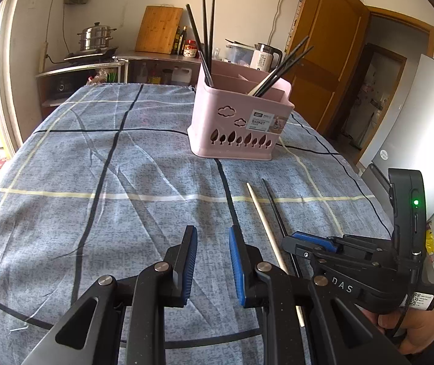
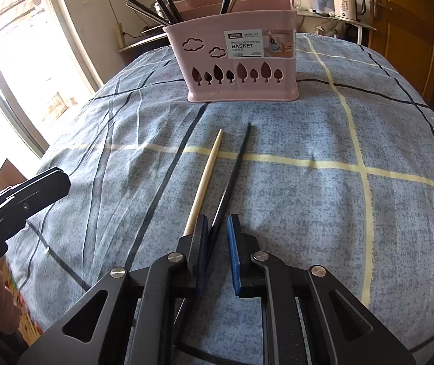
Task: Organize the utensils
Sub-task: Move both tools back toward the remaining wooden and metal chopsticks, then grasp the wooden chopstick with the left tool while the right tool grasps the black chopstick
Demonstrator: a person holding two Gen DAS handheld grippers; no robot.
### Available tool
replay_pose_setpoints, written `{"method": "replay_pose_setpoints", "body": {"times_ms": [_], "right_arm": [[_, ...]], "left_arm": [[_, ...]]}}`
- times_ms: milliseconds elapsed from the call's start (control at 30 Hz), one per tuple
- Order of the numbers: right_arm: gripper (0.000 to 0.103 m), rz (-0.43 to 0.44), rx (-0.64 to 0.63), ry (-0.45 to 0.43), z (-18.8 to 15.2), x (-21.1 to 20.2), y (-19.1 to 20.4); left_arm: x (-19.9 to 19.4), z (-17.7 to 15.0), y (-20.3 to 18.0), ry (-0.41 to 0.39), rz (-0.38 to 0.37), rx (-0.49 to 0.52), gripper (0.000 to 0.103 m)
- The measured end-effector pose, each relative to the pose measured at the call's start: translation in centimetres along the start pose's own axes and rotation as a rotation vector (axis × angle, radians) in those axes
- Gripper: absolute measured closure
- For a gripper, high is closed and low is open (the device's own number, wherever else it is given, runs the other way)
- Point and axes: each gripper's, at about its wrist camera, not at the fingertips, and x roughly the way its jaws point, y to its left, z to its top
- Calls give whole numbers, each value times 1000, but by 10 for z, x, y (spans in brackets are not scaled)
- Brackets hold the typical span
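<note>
A pink basket (image 2: 235, 60) stands toward the far side of the table (image 2: 323, 213), which is covered in a blue-grey checked cloth, and several dark chopsticks (image 1: 206, 39) lean out of its compartments at different angles. Nearer the person, two loose chopsticks lie side by side on the cloth, close but apart: a pale wooden chopstick (image 2: 206, 179) and, just to its right, a black chopstick (image 2: 232, 176), both pointing toward the basket. The right tongs (image 2: 218, 228) are low over the near ends of this pair, their blue-padded jaws partly spread with the black chopstick running between them (whether either pad actually touches it I cannot tell), while the wooden one passes just outside the left jaw. The left tongs (image 1: 213, 237) hover over bare cloth to the left of the pair, jaws spread and holding nothing.
</note>
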Motion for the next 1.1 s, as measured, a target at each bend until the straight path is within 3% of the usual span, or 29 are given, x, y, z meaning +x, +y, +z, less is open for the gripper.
{"method": "replay_pose_setpoints", "body": {"times_ms": [333,600,633,733,1100], "right_arm": [[93,12,21,22,-13,-16,-23],[93,17,34,31,-17,-25,-40],[93,20,37,31,-17,-26,-41],[93,23,55,25,-16,-27,-44],[92,-4,86,-4,14,-8,-52]], "left_arm": [[53,11,-34,101,-87,20,82],[102,15,-54,163,-65,40,82],[104,15,-57,154,-58,56,82],[105,14,-59,162,-46,78,95],[82,9,-26,167,0,26,97]]}}
